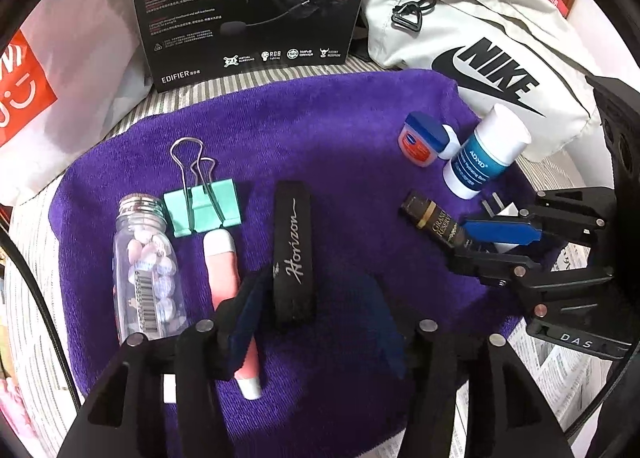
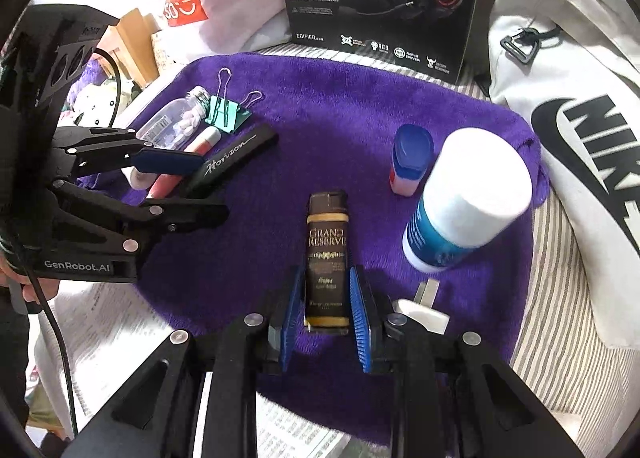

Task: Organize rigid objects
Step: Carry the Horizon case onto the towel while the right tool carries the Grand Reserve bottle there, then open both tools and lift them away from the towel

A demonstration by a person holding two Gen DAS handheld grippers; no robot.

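Jaws of right gripper (image 2: 323,308) straddle the Grand Reserve box (image 2: 326,254), one blue pad on each long side. Pads look touching or nearly so; full pinch cannot be confirmed. Jaws of left gripper (image 1: 316,322) are spread, with the near end of the black Horizon case (image 1: 293,254) lying between them, not gripped.

Procedure, right side (judgement): close squarely on the long faces, keep box axis in line w/ fingers, lift straight up. Watch the white plug (image 2: 424,312) just beside the right pad; avoid dragging it.

Layout on purple towel (image 2: 340,118): box lies flat near front-centre. Left group, side by side: pill bottle (image 1: 146,270), green binder clip (image 1: 204,208), pink tube (image 1: 226,282), Horizon case. Right group: small Vaseline jar (image 1: 420,140), white-capped ADMD bottle (image 1: 482,154).

View differences: right wrist view shows pad-to-box contact and full box label; left wrist view hides most of the box behind the right gripper, but shows left-group spacing clearly.
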